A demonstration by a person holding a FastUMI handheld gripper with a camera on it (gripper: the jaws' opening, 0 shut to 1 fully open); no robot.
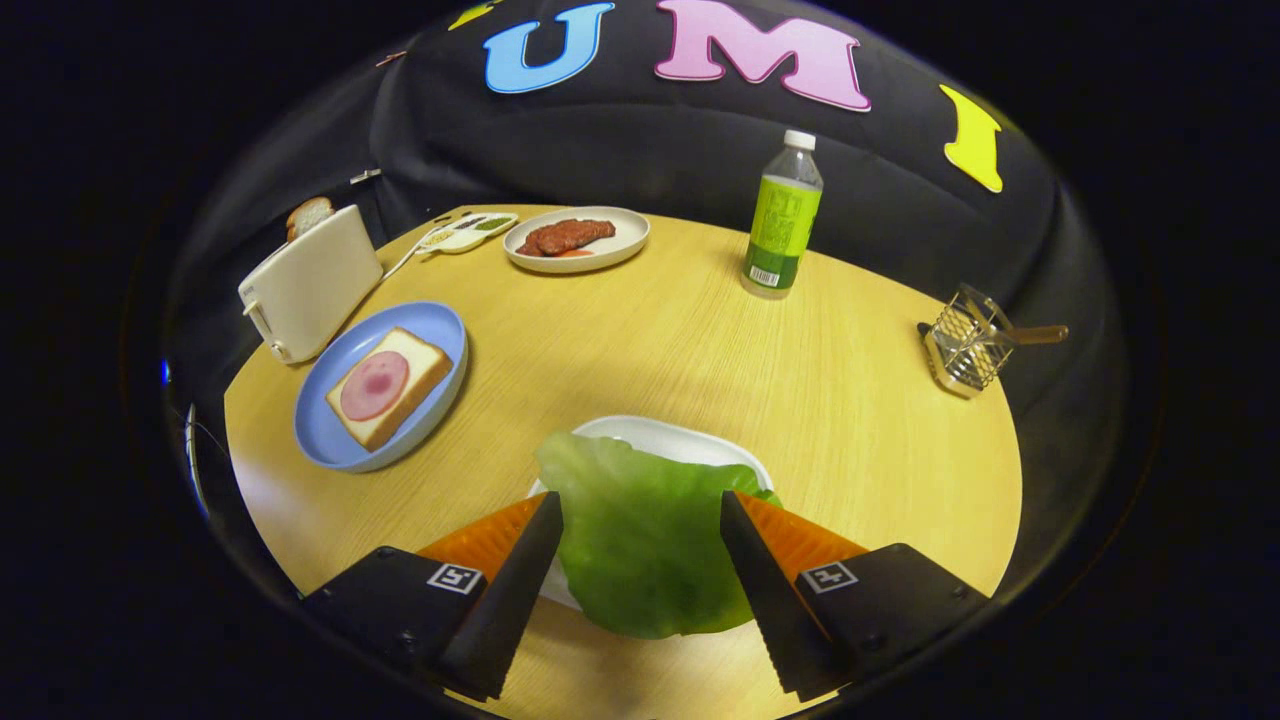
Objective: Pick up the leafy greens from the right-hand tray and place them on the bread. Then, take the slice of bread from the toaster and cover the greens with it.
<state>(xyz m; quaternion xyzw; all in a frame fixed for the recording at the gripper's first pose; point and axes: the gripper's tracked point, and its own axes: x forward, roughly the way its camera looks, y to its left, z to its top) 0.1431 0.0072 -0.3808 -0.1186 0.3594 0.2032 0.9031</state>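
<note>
The round wooden table (800,400) carries everything, and on its far left the white toaster (310,285) stands with a bread slice (308,214) poking up from its slot. Beside it, the blue plate (345,440) holds the open-faced bread with ham (385,387). Nearest, the lettuce leaf (640,540) drapes over the white tray (690,440), lying between the fingers of the gripper (640,505), which stand apart, flanking it without visibly pinching. The bread lies ahead and to the left.
</note>
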